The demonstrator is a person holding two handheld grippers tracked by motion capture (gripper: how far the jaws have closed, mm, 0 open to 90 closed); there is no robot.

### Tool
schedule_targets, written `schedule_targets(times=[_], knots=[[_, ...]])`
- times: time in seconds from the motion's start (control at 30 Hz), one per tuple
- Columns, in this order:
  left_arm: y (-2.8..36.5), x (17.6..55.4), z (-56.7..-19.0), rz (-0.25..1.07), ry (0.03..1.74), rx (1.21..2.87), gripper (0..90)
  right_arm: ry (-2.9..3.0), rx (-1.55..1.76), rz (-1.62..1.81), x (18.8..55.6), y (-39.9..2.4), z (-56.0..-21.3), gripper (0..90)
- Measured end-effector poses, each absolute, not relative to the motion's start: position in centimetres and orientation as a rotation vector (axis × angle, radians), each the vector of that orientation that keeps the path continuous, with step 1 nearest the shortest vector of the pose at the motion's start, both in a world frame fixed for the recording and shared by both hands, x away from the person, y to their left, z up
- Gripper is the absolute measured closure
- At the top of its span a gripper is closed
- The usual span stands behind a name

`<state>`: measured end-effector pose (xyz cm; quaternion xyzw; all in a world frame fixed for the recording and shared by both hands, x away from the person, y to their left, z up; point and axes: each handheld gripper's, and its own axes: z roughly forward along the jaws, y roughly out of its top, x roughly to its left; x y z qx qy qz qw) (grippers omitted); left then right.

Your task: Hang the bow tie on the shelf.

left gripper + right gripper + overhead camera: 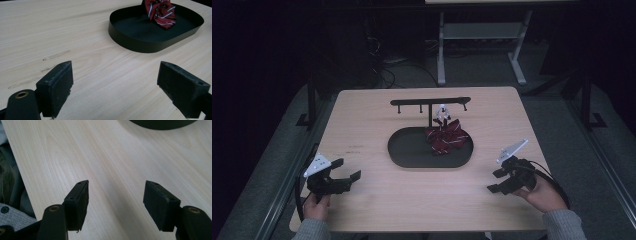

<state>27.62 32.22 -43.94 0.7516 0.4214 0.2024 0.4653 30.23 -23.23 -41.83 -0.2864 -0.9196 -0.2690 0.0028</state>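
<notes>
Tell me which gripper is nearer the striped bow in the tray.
Right, narrowly. The right gripper sits beyond the black tray's right end, the left gripper beyond its left end; the striped bow lies in the tray's right half.

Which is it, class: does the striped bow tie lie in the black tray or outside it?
In. The bow tie lies within the tray's rim, towards its far right end.

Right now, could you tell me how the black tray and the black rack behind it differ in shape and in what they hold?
The tray is a low oval dish lying flat on the table; the rack is a thin bar raised on a post, with small pegs underneath. The tray holds a red striped bow at its right end, while the rack's pegs look bare. Both are black and stand mid-table.
</notes>
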Motion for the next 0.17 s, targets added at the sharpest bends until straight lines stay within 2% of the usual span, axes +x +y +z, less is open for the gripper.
schedule_targets(times=[0.17], knots=[[32.12,27.61,-43.96,0.496,1.033,1.85,12.9,-2.885,-0.916,-0.857,29.23,-23.36,-42.36,35.6]])
